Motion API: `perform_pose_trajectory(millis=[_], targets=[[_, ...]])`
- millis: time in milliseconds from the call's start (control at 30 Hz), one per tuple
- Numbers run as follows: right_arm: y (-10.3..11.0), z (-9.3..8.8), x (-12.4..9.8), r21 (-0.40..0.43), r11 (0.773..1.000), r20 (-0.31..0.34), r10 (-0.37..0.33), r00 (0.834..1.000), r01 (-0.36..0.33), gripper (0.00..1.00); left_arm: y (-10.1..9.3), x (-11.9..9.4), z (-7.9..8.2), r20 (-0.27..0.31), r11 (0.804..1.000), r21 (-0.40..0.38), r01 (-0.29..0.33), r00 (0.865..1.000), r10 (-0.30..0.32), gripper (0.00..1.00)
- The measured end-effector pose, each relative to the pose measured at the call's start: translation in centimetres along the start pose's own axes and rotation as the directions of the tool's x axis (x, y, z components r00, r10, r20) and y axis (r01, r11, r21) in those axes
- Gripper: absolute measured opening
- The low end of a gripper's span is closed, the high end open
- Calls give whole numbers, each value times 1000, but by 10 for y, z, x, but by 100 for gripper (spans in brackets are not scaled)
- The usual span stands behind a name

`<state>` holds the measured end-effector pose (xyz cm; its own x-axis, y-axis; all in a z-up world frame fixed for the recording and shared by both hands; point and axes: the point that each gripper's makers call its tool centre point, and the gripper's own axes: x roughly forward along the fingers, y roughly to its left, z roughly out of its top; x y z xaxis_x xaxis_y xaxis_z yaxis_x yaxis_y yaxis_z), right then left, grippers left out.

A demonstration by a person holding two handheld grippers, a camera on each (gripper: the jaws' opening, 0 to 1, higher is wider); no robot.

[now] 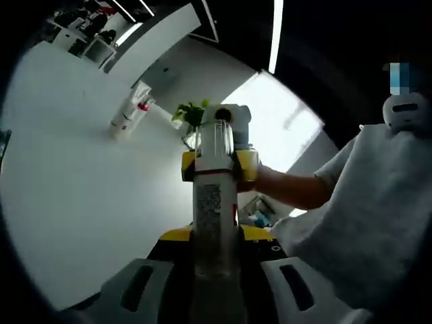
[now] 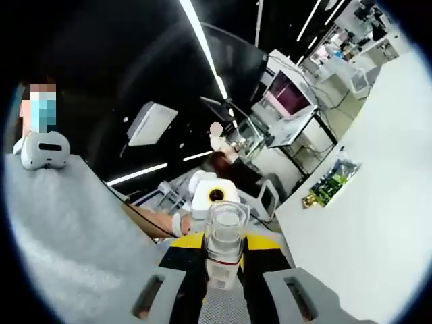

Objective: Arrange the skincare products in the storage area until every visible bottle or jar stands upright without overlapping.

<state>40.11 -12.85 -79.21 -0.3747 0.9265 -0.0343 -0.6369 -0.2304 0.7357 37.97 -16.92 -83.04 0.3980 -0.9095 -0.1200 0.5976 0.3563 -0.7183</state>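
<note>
White table (image 1: 74, 189) bare beside held bottle (image 1: 214, 202)

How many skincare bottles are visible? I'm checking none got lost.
2, maybe more hidden: clear bottle gripped by both hand-held grippers, left and right; white tube on the table.

Right gripper (image 2: 223, 287) clamps clear bottle (image 2: 224, 246); left gripper (image 2: 214, 196) opposite.

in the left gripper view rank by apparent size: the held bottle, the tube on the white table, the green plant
1. held bottle, largest, though nearest the camera
2. tube and green plant look about alike and far off; not ranked
</note>
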Motion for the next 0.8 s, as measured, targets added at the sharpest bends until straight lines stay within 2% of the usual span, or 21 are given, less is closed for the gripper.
perform_pose_trajectory(millis=[33,133,233,267,367,400,433,467,600,700,733,767,800], targets=[[-1,1,0,-1,1000,9,-6,1000,6,15,2,-1,3,14,1000,14,-17,1000,17,20],[-18,4,2,14,994,26,-106,994,105,15,21,-6,6,34,991,45,-124,992,123,19],[-34,9,3,68,977,67,-206,976,202,16,36,-10,11,57,975,44,-218,975,215,19],[-43,8,3,96,963,74,-261,962,254,16,43,-12,13,65,961,67,-267,963,263,19],[-54,9,6,165,930,117,-349,930,328,17,55,-16,12,64,930,86,-356,934,352,19],[-58,8,7,217,911,132,-382,915,350,17,62,-18,12,63,908,119,-402,915,397,19],[-62,8,8,248,897,142,-406,903,365,17,65,-19,11,59,894,133,-427,904,423,19],[-67,4,9,290,874,145,-442,885,389,18,71,-22,10,50,869,151,-471,882,469,19],[-78,-3,12,368,822,164,-518,839,435,18,83,-26,4,31,787,253,-563,817,575,19],[-83,-10,13,371,809,137,-533,835,455,17,90,-28,-3,1,719,358,-595,771,637,19],[-85,-13,12,376,801,121,-540,833,465,17,91,-27,-6,-9,710,373,-597,763,647,19],[-87,-17,12,382,795,108,-545,831,472,17,93,-27,-9,-15,684,409,-604,745,667,19],[-88,-18,12,387,793,108,-546,831,471,16,94,-27,-10,-16,672,424,-607,737,675,19]])
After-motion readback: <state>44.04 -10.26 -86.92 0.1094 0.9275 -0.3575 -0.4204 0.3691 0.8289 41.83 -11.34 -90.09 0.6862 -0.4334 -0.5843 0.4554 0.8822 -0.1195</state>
